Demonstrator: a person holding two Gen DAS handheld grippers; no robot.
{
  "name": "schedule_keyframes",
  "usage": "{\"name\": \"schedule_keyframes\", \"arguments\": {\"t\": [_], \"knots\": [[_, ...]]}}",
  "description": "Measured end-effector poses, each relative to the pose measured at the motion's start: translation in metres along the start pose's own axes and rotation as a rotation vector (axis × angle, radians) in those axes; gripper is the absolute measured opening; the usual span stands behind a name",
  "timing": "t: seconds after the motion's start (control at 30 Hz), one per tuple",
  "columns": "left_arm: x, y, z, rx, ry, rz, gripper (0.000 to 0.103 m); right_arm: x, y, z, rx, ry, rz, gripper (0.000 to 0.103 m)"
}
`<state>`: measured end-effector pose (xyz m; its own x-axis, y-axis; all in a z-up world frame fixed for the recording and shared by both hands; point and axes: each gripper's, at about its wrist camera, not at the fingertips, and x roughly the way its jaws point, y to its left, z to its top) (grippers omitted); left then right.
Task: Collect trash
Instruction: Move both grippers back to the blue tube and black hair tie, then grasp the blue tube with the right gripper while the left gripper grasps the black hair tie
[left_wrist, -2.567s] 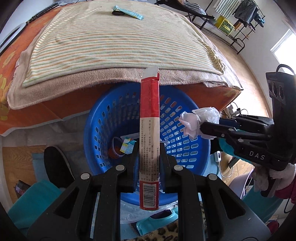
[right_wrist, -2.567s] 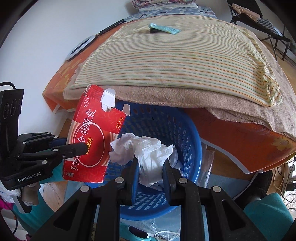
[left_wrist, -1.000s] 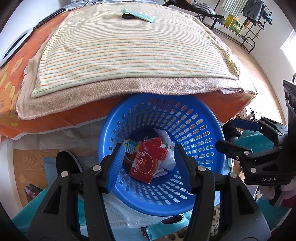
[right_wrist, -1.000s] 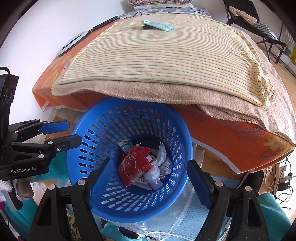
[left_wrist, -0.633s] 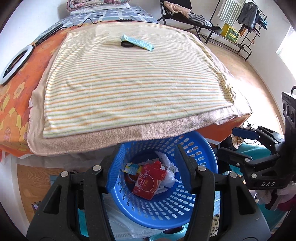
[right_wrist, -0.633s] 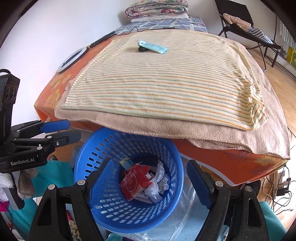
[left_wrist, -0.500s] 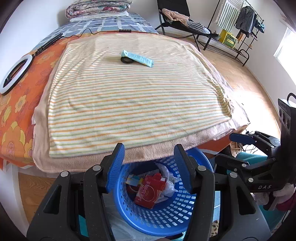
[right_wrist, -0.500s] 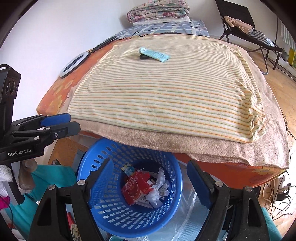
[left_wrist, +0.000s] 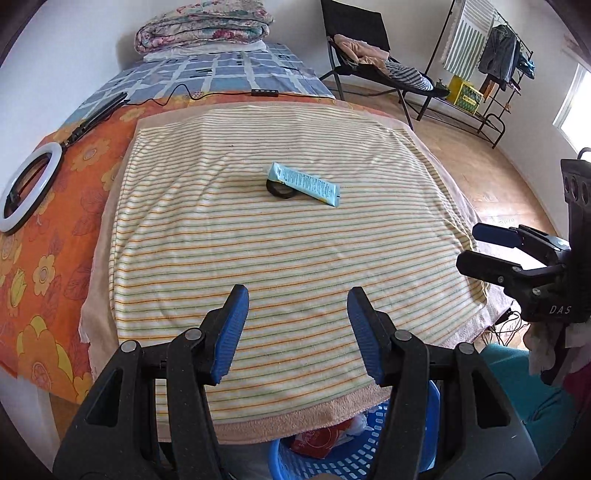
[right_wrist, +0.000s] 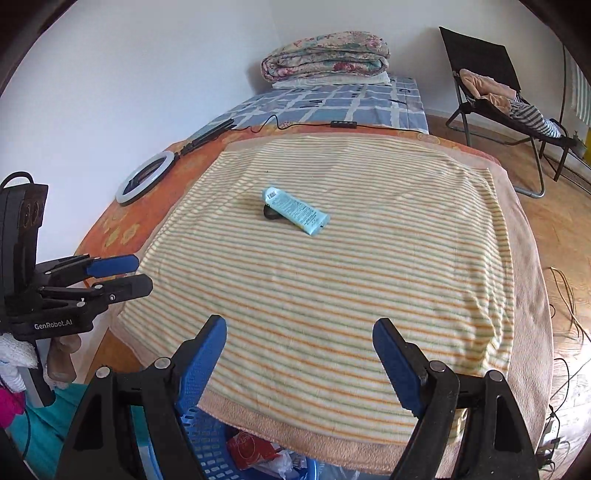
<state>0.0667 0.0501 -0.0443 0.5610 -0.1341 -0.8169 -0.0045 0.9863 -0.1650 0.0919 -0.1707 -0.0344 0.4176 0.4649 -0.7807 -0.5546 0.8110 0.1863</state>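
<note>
Left gripper: we hold the left gripper (left_wrist: 297, 334) with its blue pads apart and nothing between them, over the near edge of the bed.
Right gripper: the right gripper (right_wrist: 299, 365) stands wider still, also bare — we see it from the left camera at 3 o'clock, and the left one from the right camera at 9 o'clock.
Trash left out: a light-blue tube (left_wrist: 303, 183) lies at an angle near the middle of the striped towel (left_wrist: 288, 258), toward 12 o'clock from both grippers; its upper end rests on a small black ring (left_wrist: 279, 190).
Basket: the blue basket (left_wrist: 354, 461) sits at 6 o'clock, half hidden under the bed's edge, with a red carton (right_wrist: 249, 448) and crumpled white tissue (right_wrist: 282, 461) inside.
Surface: the towel, with thin orange and green stripes, lies on a peach blanket (left_wrist: 295, 417), itself on an orange flowered sheet (left_wrist: 40, 258); a blue checked sheet (right_wrist: 332, 103) covers the far end.
On the bed's edge: a white ring light (left_wrist: 26, 188) at 9 to 10 o'clock, its black cable trailing across the far part.
Room: white walls, wooden floor (left_wrist: 491, 173); a folded floral quilt (right_wrist: 325, 59) at 12 o'clock; a black folding chair (right_wrist: 491, 74) with clothes at 1 to 2 o'clock — and, in the left view, a clothes rack (left_wrist: 495, 48) beyond it.
</note>
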Motion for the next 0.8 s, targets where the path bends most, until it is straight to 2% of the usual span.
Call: {"name": "schedule_keyframes", "arguments": {"t": [0.27, 0.63, 0.8], "knots": [[0.032, 0.023, 0.019, -0.043, 0.036, -0.009, 0.057, 0.054, -0.002, 0.054, -0.050, -0.002, 0.036, 0.083], [0.062, 0.053, 0.029, -0.084, 0.066, 0.011, 0.057, 0.140, 0.015, 0.093, -0.144, 0.031, 0.054, 0.083], [0.075, 0.059, 0.033, -0.098, 0.081, -0.002, 0.057, 0.171, 0.020, 0.101, -0.181, 0.061, 0.050, 0.076]]}}
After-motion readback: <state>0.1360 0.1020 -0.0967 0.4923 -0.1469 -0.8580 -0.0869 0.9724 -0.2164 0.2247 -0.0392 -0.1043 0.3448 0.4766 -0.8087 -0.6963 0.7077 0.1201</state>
